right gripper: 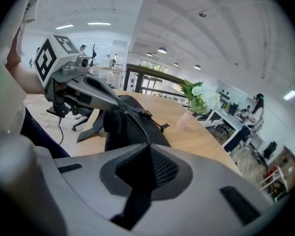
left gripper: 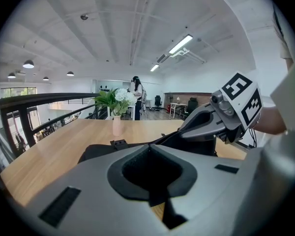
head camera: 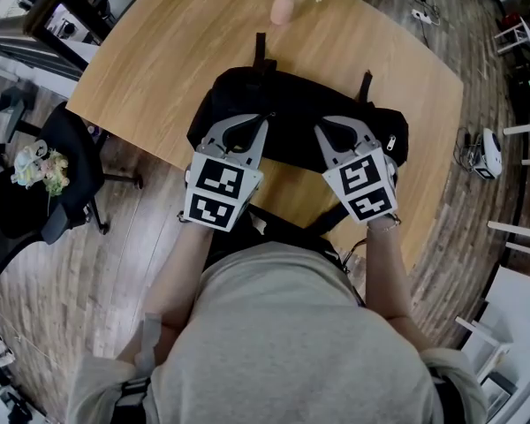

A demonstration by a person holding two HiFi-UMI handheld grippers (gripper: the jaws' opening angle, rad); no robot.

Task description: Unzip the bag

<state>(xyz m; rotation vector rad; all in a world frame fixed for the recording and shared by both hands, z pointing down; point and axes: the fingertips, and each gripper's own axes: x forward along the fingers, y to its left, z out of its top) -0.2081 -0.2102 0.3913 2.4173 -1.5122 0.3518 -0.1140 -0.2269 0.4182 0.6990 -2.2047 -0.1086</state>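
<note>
Grippers are pictured side by side over a black bag (head camera: 291,104) laid across the near edge of a wooden surface (head camera: 159,51), with a pink vase of white flowers (head camera: 283,7) set well beyond it at the far side. The left gripper (head camera: 267,117) is brought to the middle of the bag's top with its jaws together; whether any fabric is pinched between them cannot be made out. The right gripper (head camera: 318,126) is angled down just to the right of it, its jaws clamped on the bag where the zip track (right gripper: 137,122) runs straight into their tips. Mesh-textured material is seen through the window behind the tips. Whether the slider itself is caught there cannot be told.

The track is seen closed along the stretch that leads away from the right jaws, so the task is judged to be at its grasping step, with no opening yet made. For the next move, the bag would need to be held down by one gripper while the slider is drawn along the line of the teeth by the other. If only fabric is held, the bag is likely to be dragged across the surface rather than unzipped.
</note>
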